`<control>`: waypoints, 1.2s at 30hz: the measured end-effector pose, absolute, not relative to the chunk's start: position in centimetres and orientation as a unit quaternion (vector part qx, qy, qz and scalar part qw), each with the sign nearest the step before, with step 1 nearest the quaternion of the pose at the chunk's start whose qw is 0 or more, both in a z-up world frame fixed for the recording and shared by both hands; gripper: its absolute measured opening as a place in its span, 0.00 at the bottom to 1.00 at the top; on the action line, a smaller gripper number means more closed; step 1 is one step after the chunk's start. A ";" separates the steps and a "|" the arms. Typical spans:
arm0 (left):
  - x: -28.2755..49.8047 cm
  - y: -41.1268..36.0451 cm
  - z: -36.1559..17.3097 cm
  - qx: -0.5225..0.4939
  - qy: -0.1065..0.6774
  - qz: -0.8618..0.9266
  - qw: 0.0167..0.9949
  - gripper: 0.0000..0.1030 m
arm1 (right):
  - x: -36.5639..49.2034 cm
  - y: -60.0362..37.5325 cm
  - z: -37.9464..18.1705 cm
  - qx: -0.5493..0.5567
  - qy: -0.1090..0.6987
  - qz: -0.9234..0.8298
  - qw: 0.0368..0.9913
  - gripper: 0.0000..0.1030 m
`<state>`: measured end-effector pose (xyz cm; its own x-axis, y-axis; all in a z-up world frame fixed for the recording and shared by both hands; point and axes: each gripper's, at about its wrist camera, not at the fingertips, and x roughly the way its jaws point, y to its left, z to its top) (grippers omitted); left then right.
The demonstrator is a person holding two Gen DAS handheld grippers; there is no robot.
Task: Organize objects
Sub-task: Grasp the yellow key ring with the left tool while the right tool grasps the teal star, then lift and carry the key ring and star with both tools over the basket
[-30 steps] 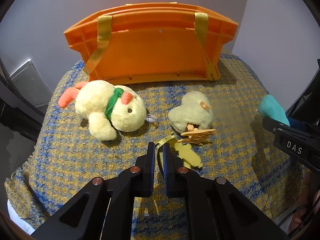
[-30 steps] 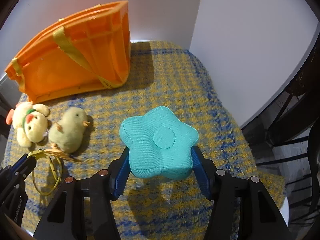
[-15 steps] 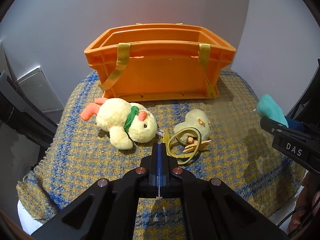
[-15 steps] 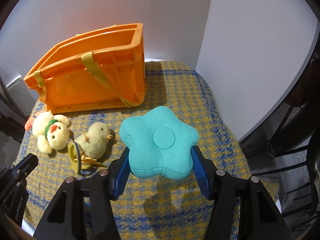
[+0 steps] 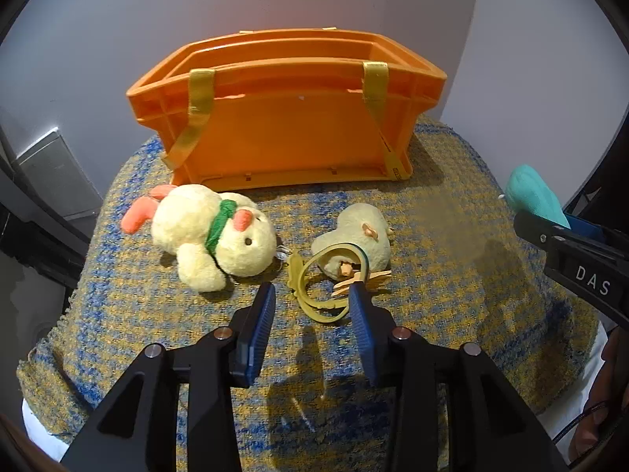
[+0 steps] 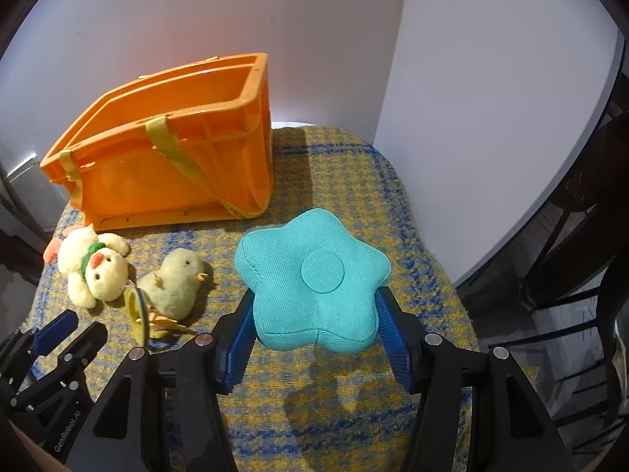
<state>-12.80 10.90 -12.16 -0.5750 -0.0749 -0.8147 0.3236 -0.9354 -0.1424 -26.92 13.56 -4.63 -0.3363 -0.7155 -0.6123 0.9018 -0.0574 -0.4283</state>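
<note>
An orange basket (image 5: 291, 133) with yellow straps stands at the back of the table; it also shows in the right wrist view (image 6: 177, 157). A yellow chick plush with a green scarf (image 5: 212, 236) lies front left of it. A pale green chick plush (image 5: 357, 236) lies to the right, with an olive rubber ring (image 5: 326, 287) against it. My left gripper (image 5: 310, 306) is open just in front of the ring, holding nothing. My right gripper (image 6: 314, 322) is shut on a teal star cushion (image 6: 314, 271), held above the cloth.
A blue and yellow woven cloth (image 5: 452, 275) covers the small round table. White walls stand behind and to the right (image 6: 471, 118). A dark chair or rail frame (image 6: 570, 267) is off the table's right edge. A grey panel (image 5: 51, 173) sits at the left.
My left gripper was shut on the olive ring and lifted it; now it has opened and the ring lies against the green chick. My right gripper keeps holding the star cushion.
</note>
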 end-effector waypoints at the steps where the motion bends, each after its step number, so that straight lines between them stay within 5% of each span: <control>1: -13.0 11.0 -12.4 0.449 0.138 -0.876 0.112 0.41 | -27.1 13.5 -4.7 0.120 0.392 -0.718 0.563 0.56; 6: -14.2 12.0 -13.6 0.462 0.128 -0.871 0.103 0.54 | -28.2 12.9 -5.1 0.124 0.393 -0.723 0.555 0.56; 16: -16.3 13.0 -16.8 0.493 0.121 -0.857 0.087 0.53 | -29.9 11.7 -6.9 0.144 0.402 -0.723 0.543 0.56; 20: -17.1 13.0 -17.8 0.504 0.121 -0.851 0.082 0.36 | -30.3 11.1 -7.5 0.150 0.405 -0.722 0.540 0.56; 34: -15.5 12.6 -16.3 0.487 0.126 -0.860 0.088 0.27 | -29.1 11.2 -7.7 0.143 0.402 -0.718 0.550 0.56; 35: -15.3 12.5 -16.0 0.484 0.127 -0.861 0.089 0.15 | -28.9 11.3 -7.6 0.142 0.401 -0.717 0.552 0.56; 36: -15.1 12.4 -15.7 0.480 0.134 -0.861 0.099 0.12 | -28.7 11.5 -7.5 0.140 0.401 -0.716 0.554 0.56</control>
